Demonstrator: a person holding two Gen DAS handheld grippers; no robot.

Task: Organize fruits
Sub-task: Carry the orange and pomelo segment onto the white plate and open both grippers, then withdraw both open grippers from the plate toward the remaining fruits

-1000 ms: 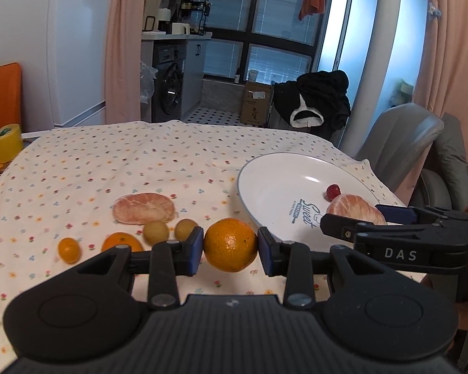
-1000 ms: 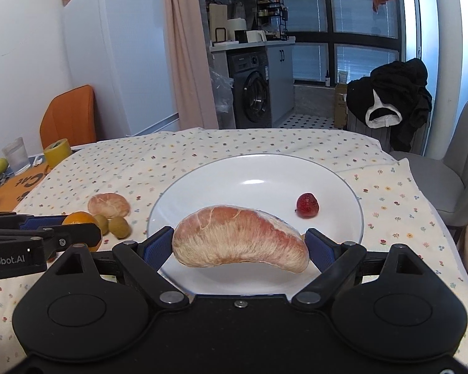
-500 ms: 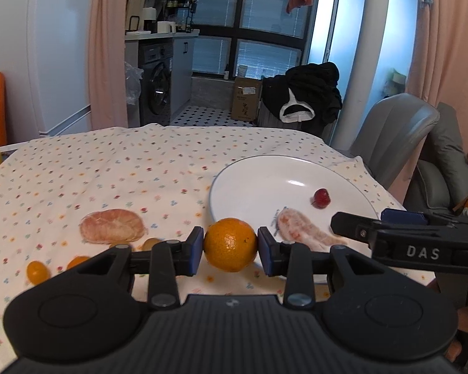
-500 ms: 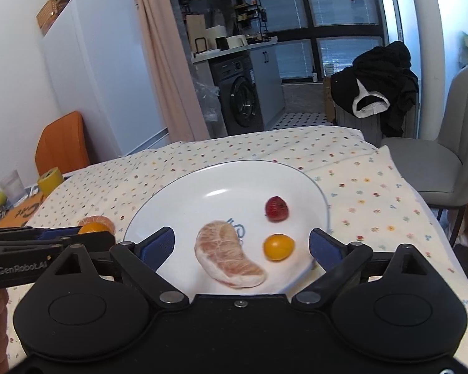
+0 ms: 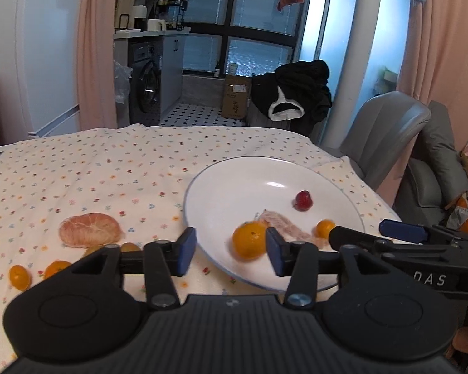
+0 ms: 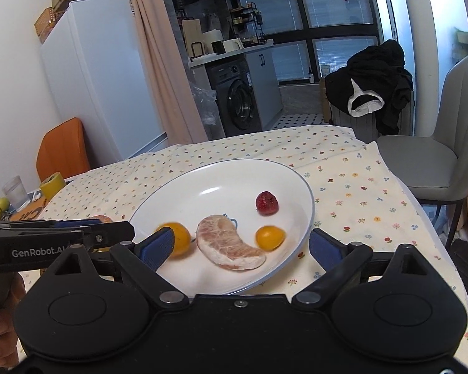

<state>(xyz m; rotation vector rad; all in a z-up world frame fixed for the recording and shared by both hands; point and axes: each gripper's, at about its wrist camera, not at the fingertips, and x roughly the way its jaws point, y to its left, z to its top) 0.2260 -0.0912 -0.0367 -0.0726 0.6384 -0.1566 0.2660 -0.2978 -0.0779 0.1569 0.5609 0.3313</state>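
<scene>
Left claw (image 5: pixel 229 251) released, orange (image 5: pixel 249 243) on white plate (image 5: pixel 234 171) — right claw (image 6: pixel 241 247) spread wide, empty, above pomelo segment (image 6: pixel 227 243)

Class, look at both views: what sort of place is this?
Most likely a home dining area beside a kitchen: a cloth-covered table with a plate of fruit, a washing machine and a fridge.

left gripper (image 5: pixel 229 247) fingers apart | orange (image 5: pixel 249 239) (blurred) on plate (image 5: pixel 202 184)
</scene>
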